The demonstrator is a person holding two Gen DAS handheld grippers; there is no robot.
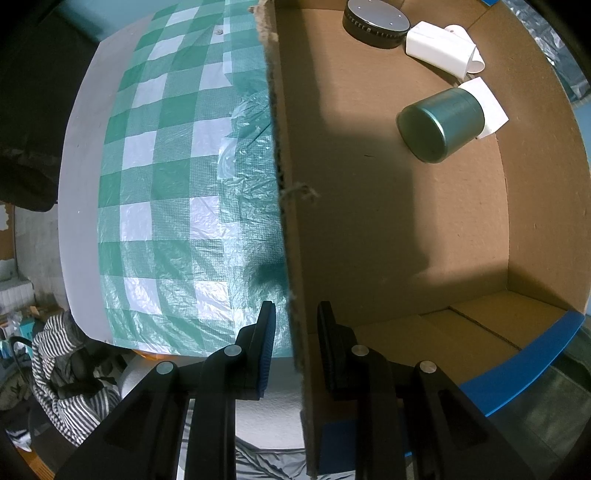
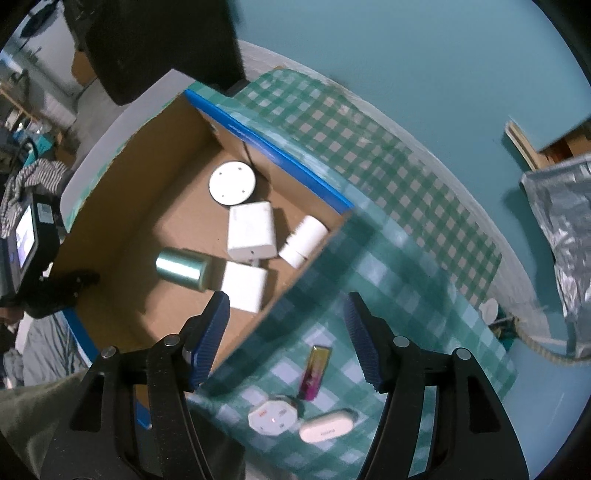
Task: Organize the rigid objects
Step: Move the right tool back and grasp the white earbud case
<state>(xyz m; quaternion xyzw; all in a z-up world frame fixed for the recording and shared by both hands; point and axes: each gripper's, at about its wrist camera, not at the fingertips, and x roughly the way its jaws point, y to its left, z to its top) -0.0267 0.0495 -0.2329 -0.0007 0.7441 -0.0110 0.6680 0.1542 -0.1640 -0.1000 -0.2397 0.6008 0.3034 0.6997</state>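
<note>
An open cardboard box (image 1: 406, 229) stands on the green checked tablecloth (image 1: 166, 184). Inside it lie a green tin (image 1: 439, 123) on its side, a round black puck with a silver top (image 1: 376, 18) and white blocks (image 1: 439, 50). My left gripper (image 1: 295, 332) is shut on the box's near side wall, one finger outside and one inside. In the right wrist view the box (image 2: 129, 258) holds the tin (image 2: 183, 268), puck (image 2: 232, 182) and blocks (image 2: 251, 230). My right gripper (image 2: 286, 332) hangs open and empty above the box's corner. Below it lie a pink-gold stick (image 2: 314, 373), a white plug (image 2: 273, 419) and a white oval case (image 2: 327, 430).
A crinkled silver foil bag (image 2: 561, 236) and a rope (image 2: 535, 343) lie at the table's right side. A striped cloth (image 1: 62, 369) sits below the table's edge on the left. The box's rim carries blue tape (image 2: 277, 147).
</note>
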